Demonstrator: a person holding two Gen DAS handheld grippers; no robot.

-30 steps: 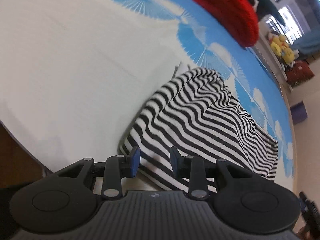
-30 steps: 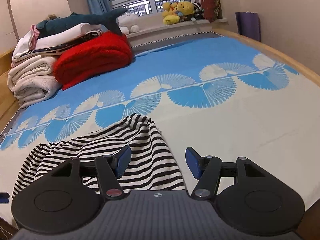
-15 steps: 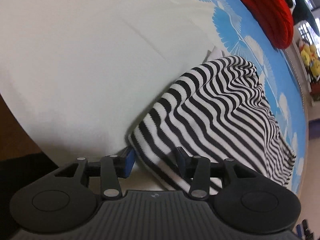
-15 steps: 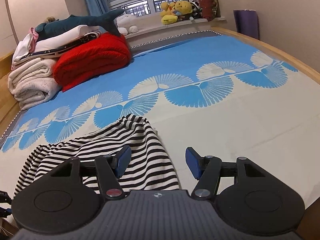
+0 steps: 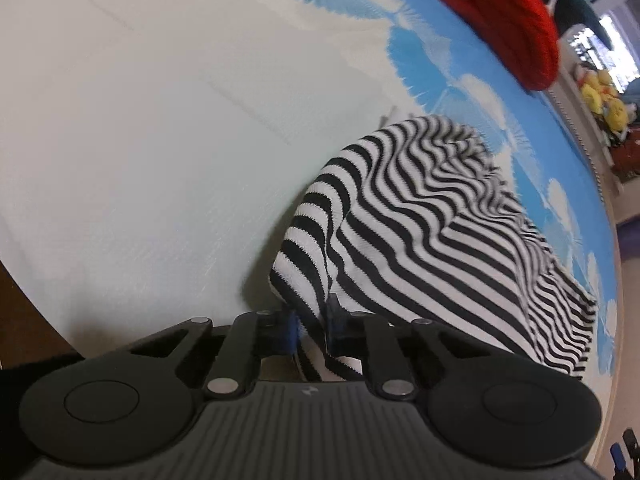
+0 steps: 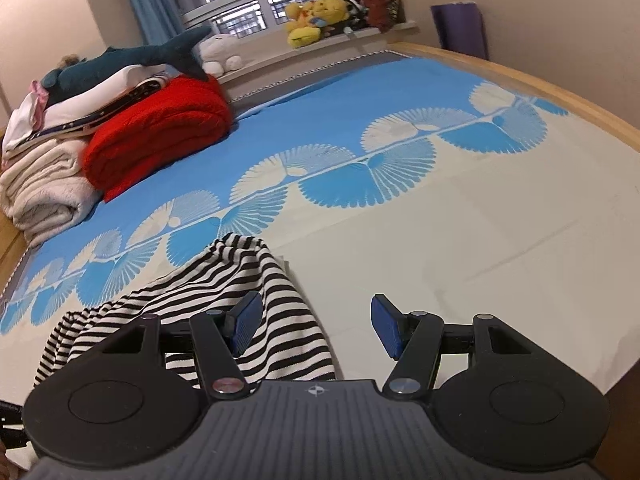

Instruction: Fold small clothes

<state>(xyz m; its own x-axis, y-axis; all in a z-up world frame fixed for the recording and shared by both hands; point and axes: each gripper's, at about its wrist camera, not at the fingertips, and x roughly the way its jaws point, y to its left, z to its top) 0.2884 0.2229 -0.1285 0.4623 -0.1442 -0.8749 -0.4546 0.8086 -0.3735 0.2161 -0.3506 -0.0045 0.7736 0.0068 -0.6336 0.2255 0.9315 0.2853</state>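
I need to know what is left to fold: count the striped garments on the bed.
1: the striped garment lies at the near edge of the bed, its corner pinched in the left gripper. Others may lie out of view.

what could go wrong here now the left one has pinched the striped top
1. The left gripper holds only a thin bunched corner of the striped garment, so the cloth may slip out when lifted.
2. The right gripper is open and holds nothing, so a one-sided pull could drag the garment into a crumpled heap instead of a clean fold.
3. The garment lies near the bed edge and could slide off.
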